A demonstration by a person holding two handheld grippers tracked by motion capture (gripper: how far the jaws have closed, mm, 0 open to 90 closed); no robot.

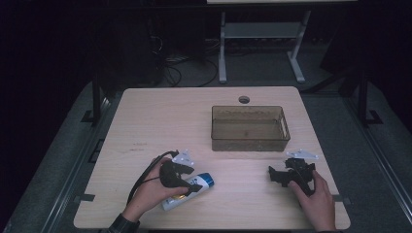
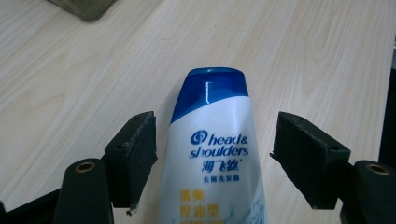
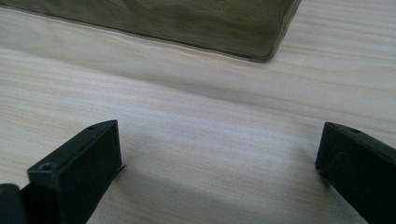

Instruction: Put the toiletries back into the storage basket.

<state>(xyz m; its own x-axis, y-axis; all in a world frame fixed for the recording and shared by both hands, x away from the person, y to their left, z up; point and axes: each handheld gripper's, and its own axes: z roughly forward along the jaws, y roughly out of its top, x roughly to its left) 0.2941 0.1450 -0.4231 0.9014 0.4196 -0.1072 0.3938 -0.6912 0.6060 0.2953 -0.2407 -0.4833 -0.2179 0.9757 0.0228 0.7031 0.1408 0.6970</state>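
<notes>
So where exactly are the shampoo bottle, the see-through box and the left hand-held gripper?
shampoo bottle (image 2: 212, 154): left gripper view, on its white front label.
see-through box (image 1: 250, 144): high view, on its near wall.
left hand-held gripper (image 2: 212, 161): left gripper view, midway between its open fingertips, either side of the bottle.

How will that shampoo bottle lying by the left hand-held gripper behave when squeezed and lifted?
The shampoo bottle looks like glossy plastic, so it may slip against the pads unless squeezed firmly. Its flattened body lies flat on the table, so rolling seems unlikely. It tapers toward the blue cap, so it could slide out cap-first. The left hand-held gripper straddles it, open.
</notes>
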